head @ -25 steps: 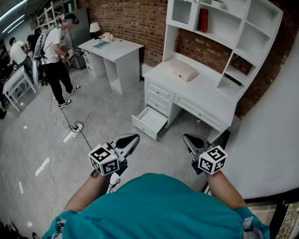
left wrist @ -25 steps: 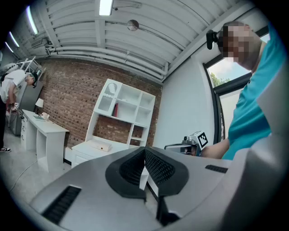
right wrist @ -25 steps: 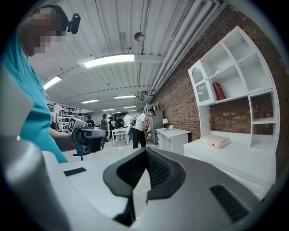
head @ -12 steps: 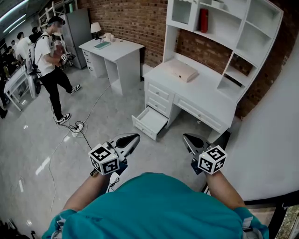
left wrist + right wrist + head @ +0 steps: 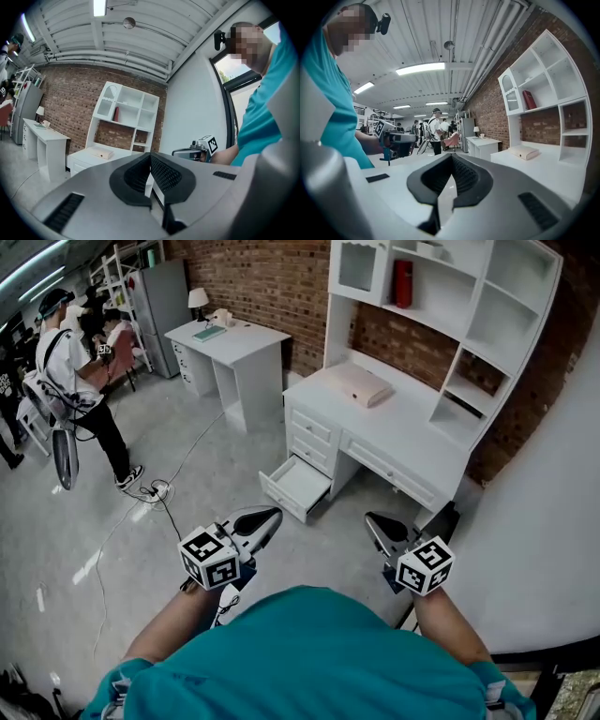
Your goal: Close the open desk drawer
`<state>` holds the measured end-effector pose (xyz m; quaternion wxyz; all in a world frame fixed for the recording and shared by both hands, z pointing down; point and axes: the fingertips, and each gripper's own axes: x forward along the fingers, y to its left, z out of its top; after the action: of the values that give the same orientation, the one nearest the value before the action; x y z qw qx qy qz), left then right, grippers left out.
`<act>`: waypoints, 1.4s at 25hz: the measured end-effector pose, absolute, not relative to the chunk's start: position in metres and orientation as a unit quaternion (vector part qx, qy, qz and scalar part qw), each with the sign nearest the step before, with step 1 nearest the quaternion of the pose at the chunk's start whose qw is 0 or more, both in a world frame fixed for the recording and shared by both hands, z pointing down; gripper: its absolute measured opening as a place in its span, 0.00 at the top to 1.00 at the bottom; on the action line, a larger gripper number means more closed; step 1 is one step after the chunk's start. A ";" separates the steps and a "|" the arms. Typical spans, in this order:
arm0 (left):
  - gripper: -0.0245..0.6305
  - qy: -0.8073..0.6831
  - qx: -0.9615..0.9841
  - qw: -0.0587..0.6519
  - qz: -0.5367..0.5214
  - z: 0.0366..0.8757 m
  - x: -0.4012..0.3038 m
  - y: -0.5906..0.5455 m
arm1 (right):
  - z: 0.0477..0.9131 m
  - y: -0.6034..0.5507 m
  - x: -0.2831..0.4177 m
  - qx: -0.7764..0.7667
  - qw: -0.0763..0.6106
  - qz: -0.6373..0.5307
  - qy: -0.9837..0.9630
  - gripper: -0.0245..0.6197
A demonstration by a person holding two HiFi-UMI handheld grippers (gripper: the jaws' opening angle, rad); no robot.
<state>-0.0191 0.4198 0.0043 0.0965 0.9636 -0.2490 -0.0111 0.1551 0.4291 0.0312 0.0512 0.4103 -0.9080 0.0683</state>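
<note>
The white desk (image 5: 405,439) with a shelf hutch stands against the brick wall. Its lowest left drawer (image 5: 298,486) is pulled out over the floor and looks empty. My left gripper (image 5: 270,516) hangs in the air short of the drawer, on its near left, with its jaws shut on nothing. My right gripper (image 5: 373,519) is held level with it on the right, also shut and empty, and apart from the desk. In the left gripper view the pads (image 5: 159,171) meet, with the desk (image 5: 89,154) far ahead. The right gripper view likewise shows its pads (image 5: 461,176) pressed together.
A flat pale box (image 5: 354,383) lies on the desk and a red bottle (image 5: 402,282) stands in the hutch. A second white desk (image 5: 234,338) is at the back left. A cable and power strip (image 5: 155,491) lie on the floor. A person (image 5: 70,362) stands far left.
Both grippers have stayed almost where they were. The person at the far left has walked further left and away. The view has shifted slightly toward the desk.
</note>
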 end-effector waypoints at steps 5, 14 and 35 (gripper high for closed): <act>0.94 -0.262 0.960 0.104 -0.009 0.006 0.012 0.430 | 0.040 0.438 0.189 0.400 0.052 0.075 -0.912 0.93; 0.94 -0.281 0.953 0.115 -0.005 0.025 0.008 0.408 | 0.064 0.414 0.189 0.383 0.059 0.092 -0.917 0.93; 0.94 -0.161 0.981 0.109 -0.008 0.022 -0.128 0.082 | 0.061 0.120 0.022 0.450 0.075 0.116 -0.882 0.93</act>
<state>-0.1278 0.0821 0.0218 0.1094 0.9808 -0.1610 -0.0085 0.0221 0.1196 0.0606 0.0752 0.4505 -0.8820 0.1160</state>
